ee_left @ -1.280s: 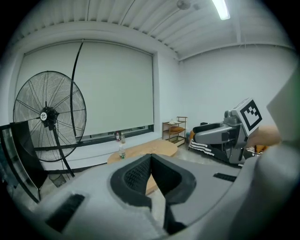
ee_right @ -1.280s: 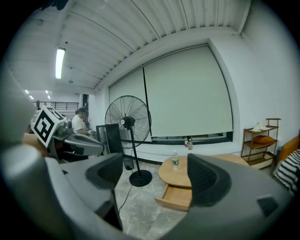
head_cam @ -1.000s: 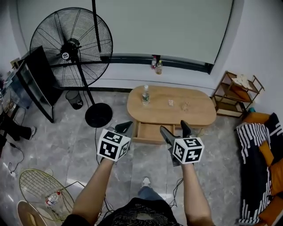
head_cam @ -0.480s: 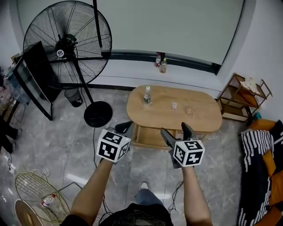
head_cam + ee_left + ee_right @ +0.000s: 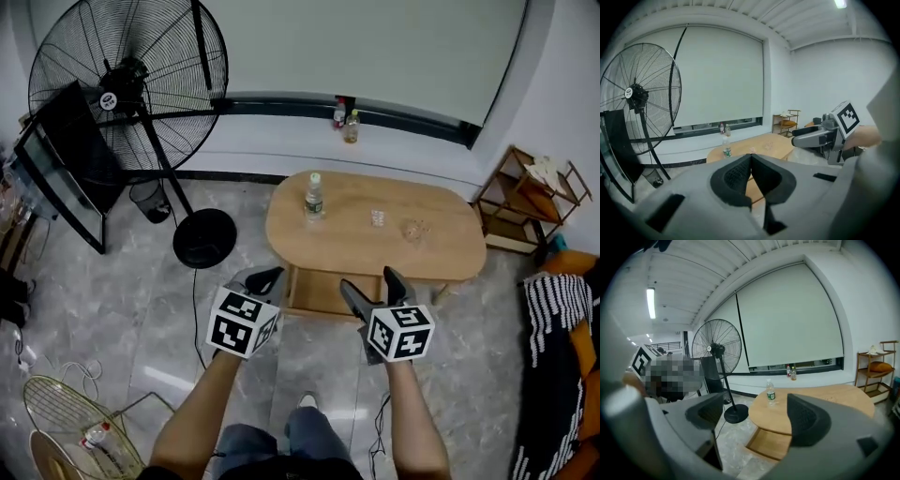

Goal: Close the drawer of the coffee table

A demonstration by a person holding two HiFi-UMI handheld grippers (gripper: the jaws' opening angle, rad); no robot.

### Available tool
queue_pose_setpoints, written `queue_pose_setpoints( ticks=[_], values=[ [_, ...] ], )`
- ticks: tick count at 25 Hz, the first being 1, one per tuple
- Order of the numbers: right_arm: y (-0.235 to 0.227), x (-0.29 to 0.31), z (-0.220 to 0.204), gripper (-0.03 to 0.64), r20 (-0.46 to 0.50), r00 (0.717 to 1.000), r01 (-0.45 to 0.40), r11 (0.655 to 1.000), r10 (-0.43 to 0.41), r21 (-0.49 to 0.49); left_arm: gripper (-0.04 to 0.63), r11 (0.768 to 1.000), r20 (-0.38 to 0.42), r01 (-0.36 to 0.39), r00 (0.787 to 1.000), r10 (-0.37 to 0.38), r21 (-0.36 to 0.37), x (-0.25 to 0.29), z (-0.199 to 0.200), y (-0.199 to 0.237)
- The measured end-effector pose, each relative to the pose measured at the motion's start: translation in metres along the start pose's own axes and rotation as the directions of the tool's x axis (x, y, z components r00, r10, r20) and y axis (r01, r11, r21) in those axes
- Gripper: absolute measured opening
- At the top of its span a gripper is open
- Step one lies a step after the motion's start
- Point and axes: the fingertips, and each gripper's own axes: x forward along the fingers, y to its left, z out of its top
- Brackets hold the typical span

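Coffee table sat nearer and larger in head view than second before; we had closed in, both claws lowered. Drawer was open under near edge, untouched. Left gripper jaws together, empty; right gripper jaws wide apart, empty. Push not yet begun.

Centre frame, a coffee table carries a water bottle on its left end, its drawer jutting out below, just above the left gripper and right gripper; a fan stands upper left, a shelf far right.
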Motion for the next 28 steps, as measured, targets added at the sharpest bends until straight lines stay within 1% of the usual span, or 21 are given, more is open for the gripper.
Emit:
queue_pose_setpoints(
  ticks=[3,8,16,21,24,28],
  values=[
    [-0.007,0.011,-0.026,0.413,0.001,1.000,0.012,1.000,-0.012,-0.004,0.008,1.000,0.001,0.018,1.000,-0.018,0.006,0.018,-0.026,0.000],
    [-0.018,0.035,-0.070,0.408,0.023,0.999,0.028,0.999,-0.028,-0.028,0.008,0.999,0.034,0.033,0.999,-0.033,0.011,0.050,-0.073,0.002],
    [-0.033,0.072,-0.161,0.408,0.048,0.998,0.046,0.999,-0.045,-0.027,0.008,0.998,0.052,0.064,0.997,-0.064,0.006,0.100,-0.178,0.005],
    [-0.042,0.092,-0.218,0.408,0.058,0.996,0.064,0.997,-0.061,-0.041,0.008,0.996,0.085,0.090,0.992,-0.091,0.016,0.135,-0.231,0.005],
    [-0.042,0.102,-0.249,0.408,0.059,0.996,0.066,0.997,-0.063,-0.048,0.008,0.995,0.098,0.097,0.990,-0.100,0.030,0.150,-0.256,0.007],
    [-0.042,0.107,-0.284,0.408,0.071,0.995,0.069,0.997,-0.067,-0.025,0.008,0.993,0.104,0.113,0.988,-0.117,0.043,0.161,-0.284,0.002]
  ],
)
